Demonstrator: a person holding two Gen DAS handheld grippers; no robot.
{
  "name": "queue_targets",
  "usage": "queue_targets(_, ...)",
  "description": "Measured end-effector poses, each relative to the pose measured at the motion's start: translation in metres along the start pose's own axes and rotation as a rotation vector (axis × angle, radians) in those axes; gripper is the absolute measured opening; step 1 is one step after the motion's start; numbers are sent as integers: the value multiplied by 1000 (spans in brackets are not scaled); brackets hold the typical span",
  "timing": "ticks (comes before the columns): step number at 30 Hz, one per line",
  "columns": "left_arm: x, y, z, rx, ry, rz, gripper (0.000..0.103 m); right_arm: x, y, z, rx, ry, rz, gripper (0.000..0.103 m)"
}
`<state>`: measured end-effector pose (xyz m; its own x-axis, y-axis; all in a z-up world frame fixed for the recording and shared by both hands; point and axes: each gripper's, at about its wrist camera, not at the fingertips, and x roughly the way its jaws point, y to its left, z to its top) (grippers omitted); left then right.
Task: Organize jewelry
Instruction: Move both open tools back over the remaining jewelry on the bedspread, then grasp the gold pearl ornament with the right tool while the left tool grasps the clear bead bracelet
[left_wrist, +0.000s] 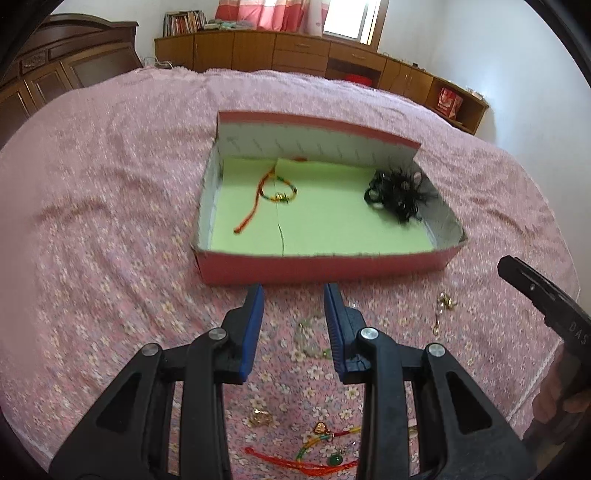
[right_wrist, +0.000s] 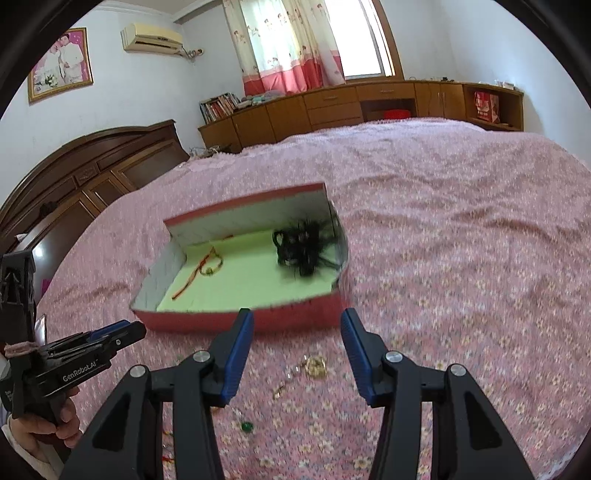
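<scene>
Pink floral bedding covers a wide bed (left_wrist: 110, 221) in a bedroom with wooden cabinets along the far wall, and the sorting is being done on it. Nearest the lens, the left tool (left_wrist: 293, 291) has its blue pads standing apart with only the bedspread showing between them; it pinches nothing and touches nothing, hanging just short of the near wall of the box. The right tool (right_wrist: 297, 317) is spread wider, also empty, and sits above a gold chain piece (right_wrist: 314, 367) on the bedding, which looks like its likely next pick. Beyond both tools lies a red cardboard box (left_wrist: 325, 267) lined with pale green paper, its open top facing up so pieces can be dropped in from above. Inside, a red and green cord bracelet (left_wrist: 275, 190) lies at the left and a heap of black hair ties (left_wrist: 397, 194) at the right, well apart, which suggests each kind gets its own area. Loose items wait on the near side of the bed: a gold ornament (left_wrist: 260, 419), coloured cords with a green bead (left_wrist: 334, 459), and a pale bracelet (left_wrist: 308, 339) between the left tool's pads, too blurred to read well. Sorting looks partly done.
</scene>
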<state>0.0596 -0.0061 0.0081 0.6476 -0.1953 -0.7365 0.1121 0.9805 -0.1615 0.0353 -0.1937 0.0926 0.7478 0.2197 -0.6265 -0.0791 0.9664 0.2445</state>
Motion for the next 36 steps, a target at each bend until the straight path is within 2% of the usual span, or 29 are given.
queue_targets(9,22,-1,-14,-9,64,7,25,18,-13,-23,33,75,-12,52)
queue_targets(13,28,-2,-17,-10,79,-23,25,25,-15,-28,39,98,-11,53)
queue_targets(19,42,-6,-25,-3,116,-18,25,42,-15,-38,39,140,-10,53)
queue_targets(24,51,-6,-31,12,115,-7,26,53,-13,-46,40,160,-11,54)
queue_targets(27,57,-2,-32,-12,119,-25,26,58,-8,-48,29,164,-9,58)
queue_targets(33,58,3,-34,-35,103,-44,26,68,0,-52,6,161,-9,58)
queue_targets(34,58,2,-34,-31,104,-39,25,69,1,-52,1,159,-12,58)
queue_targets(35,58,1,-33,-24,105,-35,25,70,2,-52,-2,155,-21,53)
queue_targets(36,59,0,-33,-21,103,-29,25,70,2,-52,-3,150,-31,44)
